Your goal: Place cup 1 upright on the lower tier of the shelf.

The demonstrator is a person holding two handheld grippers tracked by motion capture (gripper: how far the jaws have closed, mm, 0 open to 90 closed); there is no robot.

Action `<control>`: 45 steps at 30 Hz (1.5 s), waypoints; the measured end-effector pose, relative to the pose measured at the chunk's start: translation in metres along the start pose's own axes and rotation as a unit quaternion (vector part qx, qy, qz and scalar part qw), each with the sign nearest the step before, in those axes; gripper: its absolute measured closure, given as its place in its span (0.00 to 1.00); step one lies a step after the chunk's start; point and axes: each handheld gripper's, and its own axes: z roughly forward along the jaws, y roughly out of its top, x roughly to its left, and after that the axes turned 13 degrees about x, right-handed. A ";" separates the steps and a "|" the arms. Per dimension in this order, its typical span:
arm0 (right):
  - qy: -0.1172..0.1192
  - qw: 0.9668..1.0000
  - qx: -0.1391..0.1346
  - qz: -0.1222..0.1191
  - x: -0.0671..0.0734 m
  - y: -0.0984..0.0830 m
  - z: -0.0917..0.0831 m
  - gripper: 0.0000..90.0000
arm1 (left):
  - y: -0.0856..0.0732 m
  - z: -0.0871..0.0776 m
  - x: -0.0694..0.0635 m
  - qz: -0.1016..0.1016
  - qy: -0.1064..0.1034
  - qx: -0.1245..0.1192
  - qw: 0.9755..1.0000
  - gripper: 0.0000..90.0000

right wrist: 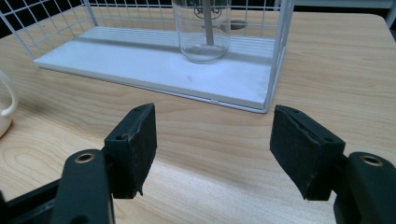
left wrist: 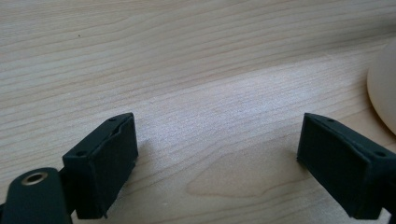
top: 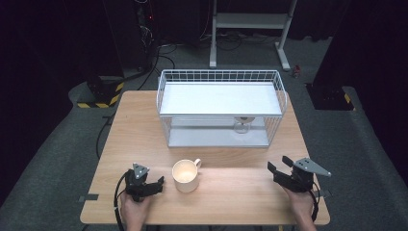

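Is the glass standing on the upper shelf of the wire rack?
No, the glass stands on the lower shelf of the wire rack, under the upper one.

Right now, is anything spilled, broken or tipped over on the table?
Nothing stands out. The cream mug stands upright on the wooden table, apart from the left tool. The clear glass stands upright on the lower shelf of the white wire rack. No spill or damage shows.

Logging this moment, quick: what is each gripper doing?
Left gripper: open, holding nothing, beside the mug.
Right gripper: open, holding nothing.
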 end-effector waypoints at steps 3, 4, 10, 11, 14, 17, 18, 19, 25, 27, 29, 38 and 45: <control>0.000 1.000 0.002 0.005 -0.002 -0.004 0.000 0.35 | 0.000 0.000 0.000 0.000 0.000 0.000 1.000 0.14; -0.001 1.000 0.002 0.006 -0.002 -0.005 0.001 0.35 | 0.000 0.000 0.000 0.000 0.000 0.000 1.000 0.14; -0.008 1.000 0.010 0.009 -0.005 -0.012 0.001 0.35 | 0.000 0.000 0.000 0.000 0.000 0.000 1.000 0.14; -0.009 1.000 0.012 0.011 -0.006 -0.013 0.001 0.35 | 0.000 0.000 0.000 0.000 0.000 0.000 1.000 0.14; -0.013 1.000 0.016 0.012 -0.007 -0.017 0.002 0.35 | 0.000 0.000 0.000 0.000 0.000 0.000 1.000 0.14; -0.018 1.000 0.024 0.010 -0.008 -0.020 0.004 0.35 | 0.000 0.000 0.000 0.000 0.000 0.000 1.000 0.14; -0.021 0.999 0.028 0.009 -0.008 -0.021 0.005 0.35 | 0.000 0.000 0.000 0.000 0.000 0.000 1.000 0.14; -0.023 0.999 0.031 0.005 -0.008 -0.022 0.006 0.35 | 0.000 0.000 0.000 0.000 0.000 0.000 1.000 0.14; -0.034 0.998 0.045 0.002 -0.011 -0.027 0.010 0.35 | 0.000 0.000 0.000 0.000 0.000 0.000 1.000 0.14; -0.031 0.998 0.051 0.009 -0.011 -0.029 0.011 0.35 | 0.000 0.000 0.000 0.000 0.000 0.000 1.000 0.14; -0.030 0.998 0.058 0.011 -0.012 -0.029 0.013 0.34 | 0.000 0.000 0.000 0.000 -0.001 0.000 1.000 0.14; -0.038 0.995 0.091 -0.001 -0.011 -0.029 0.023 0.33 | 0.000 0.000 0.000 0.003 -0.001 -0.002 1.000 0.15; -0.048 0.990 0.130 -0.018 -0.009 -0.026 0.030 0.30 | -0.001 -0.001 -0.002 0.000 0.002 -0.002 1.000 0.17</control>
